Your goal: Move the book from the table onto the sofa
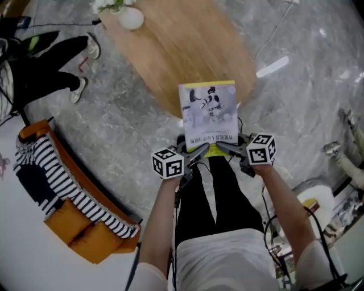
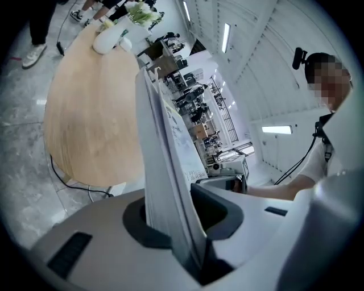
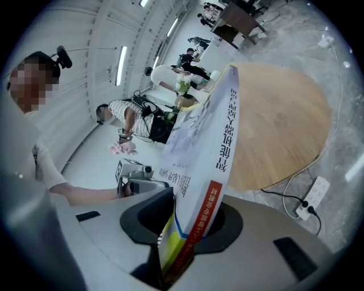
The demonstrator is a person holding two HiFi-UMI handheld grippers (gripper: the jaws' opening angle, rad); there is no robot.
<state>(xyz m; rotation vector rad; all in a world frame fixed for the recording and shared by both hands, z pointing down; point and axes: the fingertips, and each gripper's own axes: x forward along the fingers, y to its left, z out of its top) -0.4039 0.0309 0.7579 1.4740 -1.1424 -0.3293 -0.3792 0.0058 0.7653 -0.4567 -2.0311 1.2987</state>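
Well left of the oval wooden table (image 1: 170, 51) an orange sofa (image 1: 85, 236) stands on the grey marble floor, with a black-and-white striped cloth (image 1: 54, 165) draped over it. A white vase (image 1: 131, 17) stands at the table's far end. At the table's near end the book (image 1: 208, 111) is held up in the air, clear of the tabletop, its white cover with a yellow band facing up toward the head camera. The left gripper (image 1: 196, 153) is clamped on the book's near left corner, and its own view shows the page edges (image 2: 165, 170) pinched between narrow jaws. The right gripper (image 1: 226, 148) grips the near right corner the same way (its view looks along the printed spine (image 3: 219, 170), wedged deep between the pads (image 3: 165, 221)). Beyond the table's right edge, a white power strip (image 3: 310, 206) lies on the floor with a cable running under the table.
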